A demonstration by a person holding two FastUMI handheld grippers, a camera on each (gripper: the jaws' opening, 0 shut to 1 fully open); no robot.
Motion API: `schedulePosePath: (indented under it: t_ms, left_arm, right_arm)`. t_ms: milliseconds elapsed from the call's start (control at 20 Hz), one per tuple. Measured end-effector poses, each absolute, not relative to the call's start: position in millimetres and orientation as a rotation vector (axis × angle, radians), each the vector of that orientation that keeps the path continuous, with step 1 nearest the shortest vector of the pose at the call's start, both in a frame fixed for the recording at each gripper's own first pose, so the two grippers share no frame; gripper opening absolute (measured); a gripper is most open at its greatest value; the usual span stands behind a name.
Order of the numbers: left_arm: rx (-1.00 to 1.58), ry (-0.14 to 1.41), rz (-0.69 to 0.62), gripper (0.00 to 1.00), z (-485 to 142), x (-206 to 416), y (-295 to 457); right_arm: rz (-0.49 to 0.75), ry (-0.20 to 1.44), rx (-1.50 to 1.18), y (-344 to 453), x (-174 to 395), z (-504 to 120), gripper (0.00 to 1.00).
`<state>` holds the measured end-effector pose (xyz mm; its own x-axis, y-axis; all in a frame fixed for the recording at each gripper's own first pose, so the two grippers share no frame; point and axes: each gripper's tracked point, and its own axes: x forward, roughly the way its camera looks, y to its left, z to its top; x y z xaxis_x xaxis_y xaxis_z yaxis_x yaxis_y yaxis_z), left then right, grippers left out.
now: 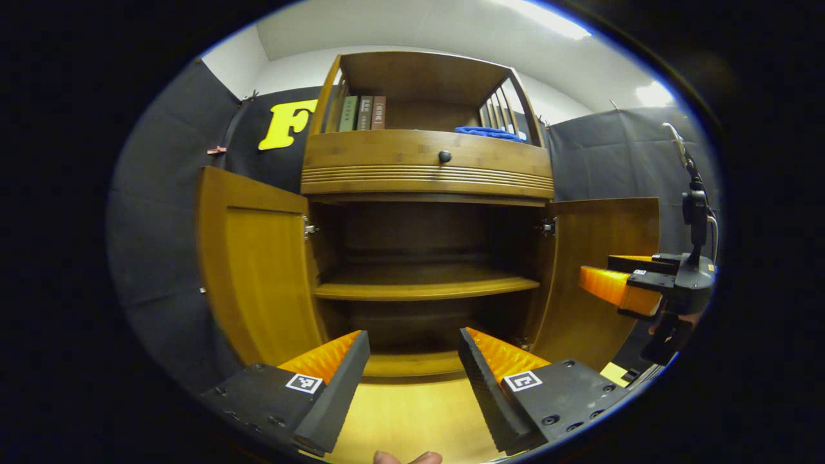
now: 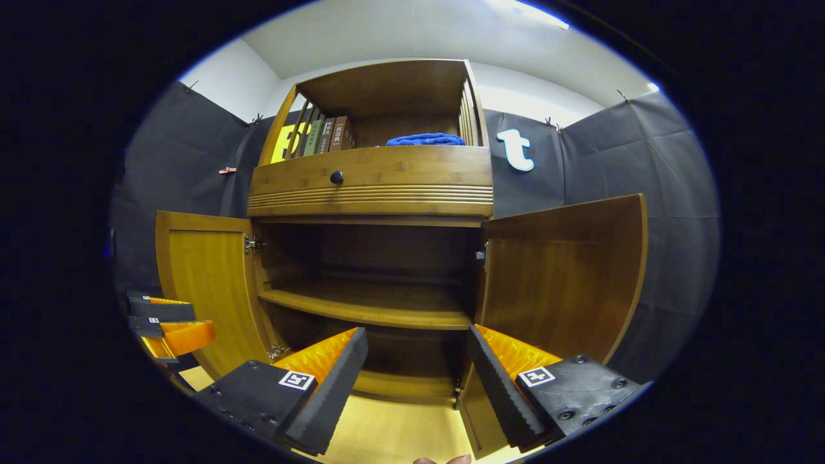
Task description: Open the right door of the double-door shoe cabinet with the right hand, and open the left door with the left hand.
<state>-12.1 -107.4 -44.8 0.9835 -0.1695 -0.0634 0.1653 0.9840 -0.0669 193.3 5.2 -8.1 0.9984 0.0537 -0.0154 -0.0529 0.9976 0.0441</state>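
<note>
Left gripper [image 1: 412,361], in the left gripper view, spread wide with nothing between its ridged fingers [image 1: 335,380], each finger block bearing a small square black-and-white marker tag; a fingertip of the person's hand [image 1: 406,457] shows at the bottom edge. Right gripper [image 2: 416,364], in the right gripper view, likewise spread wide and empty, with the same square marker tags. Both point into the honey-brown bamboo double-door shoe cabinet [image 1: 425,171], which stands directly ahead against the black cloth wall, its long axis vertical and its front facing the cameras. Left door [image 1: 254,270], a framed flat wood panel, stands swung outward on its hinges to the left; right door [image 2: 567,277] stands swung outward to the right, inner faces showing. Between them the dark lower compartment is exposed, crossed by one horizontal wooden shelf [image 1: 425,287]. Above the doors, a ribbed drawer front with a round black knob [image 1: 445,156]; above that, an open top compartment with slatted sides holding three upright books [image 1: 363,113] (green, grey-brown, brown; spine lettering too small to read) at left and a folded blue cloth [image 1: 490,133] at right. In the left gripper view the right gripper appears at far right, just beside the right door's outer edge; its opening cannot be judged from there.
</note>
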Motion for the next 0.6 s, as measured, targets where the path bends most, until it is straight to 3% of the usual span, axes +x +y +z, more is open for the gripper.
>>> schedulePosePath:
  t_ms: [50,300,350,400,500,600]
  left_arm:
    - [-0.062,0.064,-0.182,0.87,-44,-7,-117]
    - [-0.06,0.058,-0.214,0.87,-53,11,-146]
    - [-0.074,0.067,-0.219,0.87,-59,14,-148]
    - [-0.083,0.08,-0.209,0.87,-66,18,-147]
    - [-0.08,0.111,-0.164,0.87,-80,25,-137]
    - [-0.074,0.11,-0.147,0.87,-85,21,-134]
  right_arm:
    - [0.055,0.016,0.047,4,193,-9,0.99]
    - [0.086,0.04,0.065,2,196,-16,0.99]
    - [0.096,0.048,0.07,3,198,-18,0.94]
    - [0.112,0.057,0.068,7,200,-20,0.98]
    - [0.146,0.066,0.042,15,204,-20,0.94]
    - [0.167,0.042,0.042,26,206,-12,0.99]
